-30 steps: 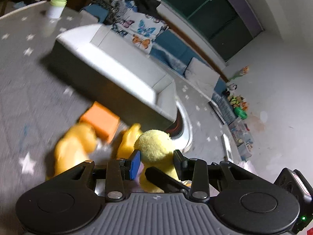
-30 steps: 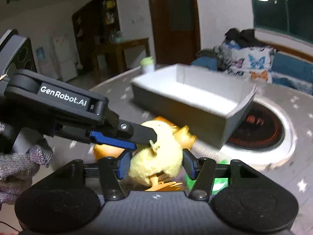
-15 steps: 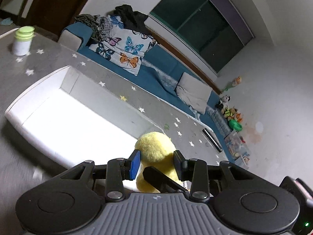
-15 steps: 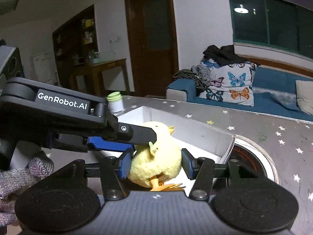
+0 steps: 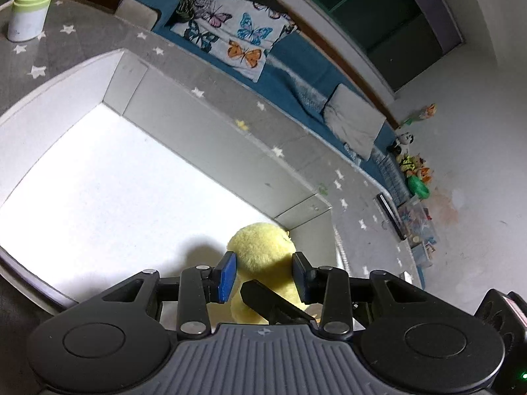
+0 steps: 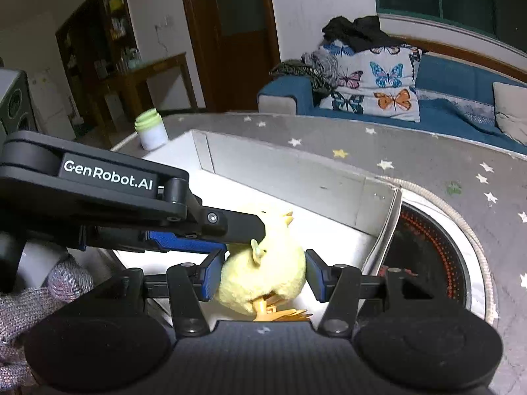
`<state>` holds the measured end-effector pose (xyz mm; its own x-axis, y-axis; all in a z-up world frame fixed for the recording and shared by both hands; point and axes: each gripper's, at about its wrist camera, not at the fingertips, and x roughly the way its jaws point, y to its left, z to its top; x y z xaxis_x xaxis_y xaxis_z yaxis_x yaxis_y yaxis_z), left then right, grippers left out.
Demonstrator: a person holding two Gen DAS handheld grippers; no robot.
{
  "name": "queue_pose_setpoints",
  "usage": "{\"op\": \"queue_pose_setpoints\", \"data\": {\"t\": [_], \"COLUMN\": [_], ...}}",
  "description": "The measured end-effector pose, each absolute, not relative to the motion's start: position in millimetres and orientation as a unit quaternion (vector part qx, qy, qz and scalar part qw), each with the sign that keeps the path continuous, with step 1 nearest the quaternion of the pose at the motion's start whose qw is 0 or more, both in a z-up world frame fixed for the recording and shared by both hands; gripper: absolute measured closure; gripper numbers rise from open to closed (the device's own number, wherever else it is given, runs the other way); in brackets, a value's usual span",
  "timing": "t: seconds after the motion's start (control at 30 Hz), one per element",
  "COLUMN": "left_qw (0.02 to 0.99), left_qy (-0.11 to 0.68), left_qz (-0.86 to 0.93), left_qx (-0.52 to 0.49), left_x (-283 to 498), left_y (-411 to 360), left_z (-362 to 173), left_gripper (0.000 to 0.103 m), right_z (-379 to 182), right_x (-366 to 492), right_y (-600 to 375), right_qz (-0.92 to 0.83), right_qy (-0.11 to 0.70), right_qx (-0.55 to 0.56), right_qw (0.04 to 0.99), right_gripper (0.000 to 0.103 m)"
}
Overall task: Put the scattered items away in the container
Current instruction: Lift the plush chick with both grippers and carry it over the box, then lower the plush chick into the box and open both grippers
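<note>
In the left wrist view, the lower body of the yellow plush duck [image 5: 260,247] is being hidden behind the left gripper [image 5: 263,276] and by one black finger of the other gripper crossing in front of it. The near wall of the white box [image 5: 210,144] is being cut off by the gripper body. The blue-padded fingers [image 5: 225,276] are being pressed against the duck's two sides, so the toy is being clamped. The duck is being held over the near right corner of the box, whose bright white floor is being shown bare apart from the duck's shadow. A white jar with a green lid [image 5: 29,11] is being seen on the star-patterned tabletop [image 5: 82,42] beyond the box.

In the right wrist view, the duck [image 6: 263,263] is being partly covered by the left gripper's black finger [image 6: 230,225], which is lying across its upper body. The right gripper [image 6: 262,275] is being closed on the duck's flanks as well. Fluffy pale yellow fur, an orange beak and orange feet are being shown. The feet are being cut off by the gripper body. The duck is being held inside the box [image 6: 290,171], by its right end wall.
</note>
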<state>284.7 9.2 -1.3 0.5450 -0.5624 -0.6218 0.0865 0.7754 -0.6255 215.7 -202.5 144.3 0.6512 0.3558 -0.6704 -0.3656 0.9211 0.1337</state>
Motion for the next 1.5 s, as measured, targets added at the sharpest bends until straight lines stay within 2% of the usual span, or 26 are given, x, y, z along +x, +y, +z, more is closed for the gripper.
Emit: {"op": "queue_pose_setpoints", "data": {"t": [0.33,0.63,0.7,0.83,0.9,1.03,1.1,1.27,1.37,1.5], "left_qw": [0.848,0.854,0.858,0.868,0.874,0.883,0.888,0.898,0.902,0.905], "left_qy": [0.432,0.421,0.413,0.398,0.391,0.38,0.375,0.368,0.367,0.369], "left_qz": [-0.184,-0.185,-0.187,-0.186,-0.181,-0.173,-0.168,-0.153,-0.143,-0.14], "left_qx": [-0.246,-0.241,-0.24,-0.232,-0.226,-0.213,-0.205,-0.186,-0.176,-0.161], "left_x": [278,268,261,243,232,210,195,161,141,118], "left_y": [9,13,16,23,26,31,34,44,49,53], "left_z": [-1,10,15,26,30,34,35,34,31,25], "left_gripper": [0.064,0.064,0.064,0.064,0.064,0.064,0.064,0.064,0.064,0.064], "right_z": [139,149,153,163,167,172,173,172,167,158], "right_x": [213,205,197,174,162,137,127,95,79,58], "right_y": [-188,-194,-198,-204,-206,-205,-204,-196,-190,-180], "right_qz": [0.194,0.193,0.194,0.2,0.207,0.228,0.238,0.261,0.277,0.292], "right_qy": [0.378,0.355,0.345,0.318,0.309,0.296,0.292,0.282,0.285,0.285], "right_qx": [-0.039,-0.029,-0.025,-0.026,-0.022,-0.017,-0.016,-0.033,-0.036,-0.046], "right_qw": [0.904,0.914,0.918,0.926,0.928,0.927,0.926,0.923,0.917,0.912], "right_gripper": [0.049,0.047,0.035,0.033,0.026,0.025,0.017,0.016,0.003,0.003]}}
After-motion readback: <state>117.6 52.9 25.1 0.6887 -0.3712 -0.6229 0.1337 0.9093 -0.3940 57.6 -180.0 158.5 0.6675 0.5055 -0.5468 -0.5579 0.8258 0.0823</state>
